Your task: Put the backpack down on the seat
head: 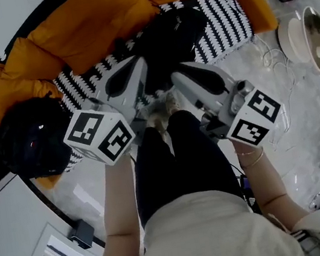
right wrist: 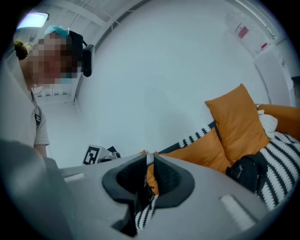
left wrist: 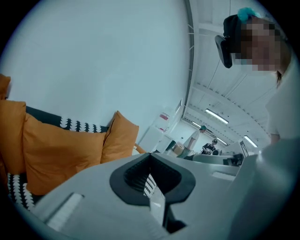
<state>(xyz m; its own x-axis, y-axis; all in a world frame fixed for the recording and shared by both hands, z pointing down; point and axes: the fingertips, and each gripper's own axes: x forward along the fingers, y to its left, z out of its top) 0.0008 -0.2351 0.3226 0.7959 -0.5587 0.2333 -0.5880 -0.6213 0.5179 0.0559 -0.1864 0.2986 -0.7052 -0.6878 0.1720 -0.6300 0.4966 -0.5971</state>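
Setting: pale marble floor, white wall, and a sofa (head: 223,15) with a black-and-white patterned seat cover.
Far left: one dark rounded bundle (head: 30,138) on the sofa's end; whether it is a bag or a helmet I cannot tell.
Left claw (left wrist: 149,178): jaws look closed on nothing, held up and pointing towards the cushions.
Backpack (head: 168,37): black, lying on the patterned seat between the two claws' tips and touching neither, so the task looks done.
Right claw (right wrist: 149,171): jaws narrowly apart and empty, with sofa fabric showing through the slit.
Floor, right: loose white cables (head: 270,56) near the person's feet.
Risk: the backpack's near end seems close to the seat's front edge, so it could slump onto the floor if the cover slips. A step to the right could catch the cables.
Count: one backpack, two claws, one dark bundle, three orange cushions (head: 92,20).
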